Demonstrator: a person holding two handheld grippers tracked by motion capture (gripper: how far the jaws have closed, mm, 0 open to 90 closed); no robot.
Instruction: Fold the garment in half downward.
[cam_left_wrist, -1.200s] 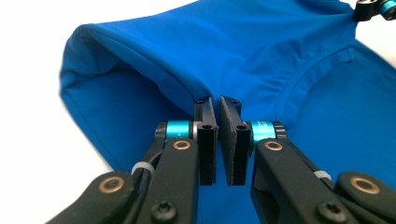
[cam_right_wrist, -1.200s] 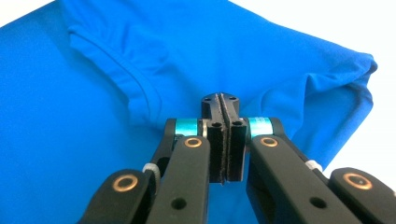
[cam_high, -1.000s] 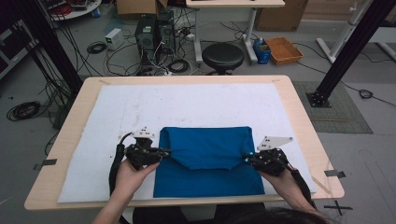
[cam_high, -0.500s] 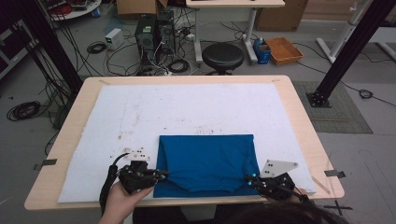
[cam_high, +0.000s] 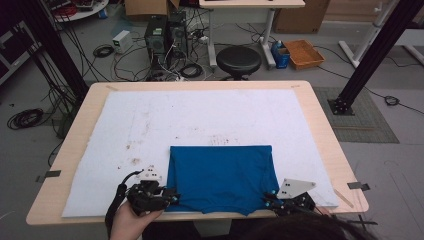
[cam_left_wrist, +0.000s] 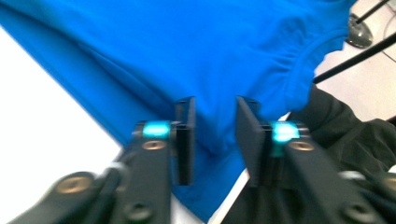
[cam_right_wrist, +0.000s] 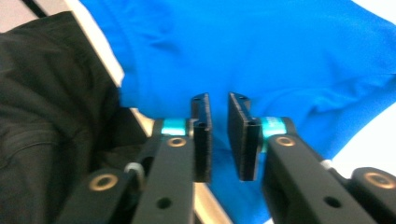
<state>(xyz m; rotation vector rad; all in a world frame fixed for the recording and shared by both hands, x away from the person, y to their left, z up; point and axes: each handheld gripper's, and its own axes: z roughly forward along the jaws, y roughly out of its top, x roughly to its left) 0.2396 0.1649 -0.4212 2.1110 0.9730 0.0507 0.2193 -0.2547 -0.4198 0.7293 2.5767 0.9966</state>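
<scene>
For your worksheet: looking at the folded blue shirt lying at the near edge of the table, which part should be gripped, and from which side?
Probably the blue shirt at its two near corners, each gripper coming in from its own outer side. It lies flat and wide, with its near edge overhanging the table, so the jaws could close around that hem.

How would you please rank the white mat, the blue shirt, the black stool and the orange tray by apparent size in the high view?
1. white mat
2. blue shirt
3. black stool
4. orange tray
The stool and tray look close in size, and both stand farther from the camera, so their order is unsure.
</scene>
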